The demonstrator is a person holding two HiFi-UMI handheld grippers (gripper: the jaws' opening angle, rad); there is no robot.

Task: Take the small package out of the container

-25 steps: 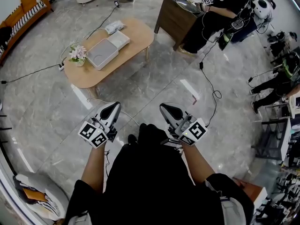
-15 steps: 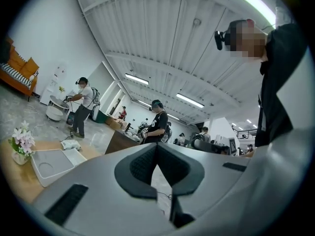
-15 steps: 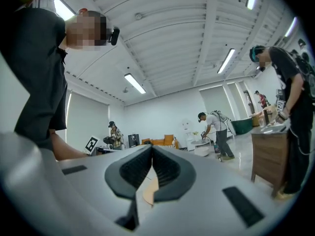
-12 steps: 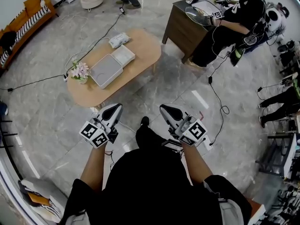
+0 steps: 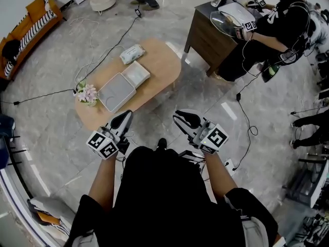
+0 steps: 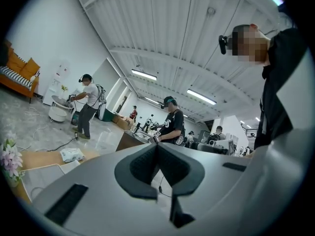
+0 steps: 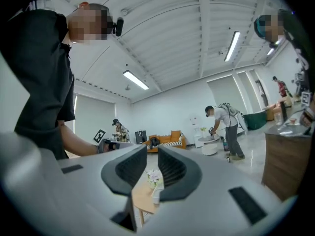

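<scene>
A low oval wooden table (image 5: pixel 159 81) stands ahead of me. On it lie a flat grey container (image 5: pixel 116 91), a smaller white box (image 5: pixel 136 74) and, past them, a small white package (image 5: pixel 132 53). I hold both grippers at waist height, short of the table's near edge. My left gripper (image 5: pixel 126 115) is shut and empty, its pads meeting (image 6: pixel 157 146). My right gripper (image 5: pixel 178 116) is opening, with a narrow gap between its pads (image 7: pixel 152 149) and nothing in it. The left gripper view shows the package (image 6: pixel 72 154) far off.
A small vase of pink flowers (image 5: pixel 87 93) stands at the table's left end. A dark wooden desk (image 5: pixel 211 32) with a seated person is at the back right. Cables (image 5: pixel 241 107) trail over the marble floor. An orange sofa (image 5: pixel 31 19) lines the left wall.
The table has come closer to the grippers in the head view as I walked towards it. Both grippers keep their height and spacing in front of me.
</scene>
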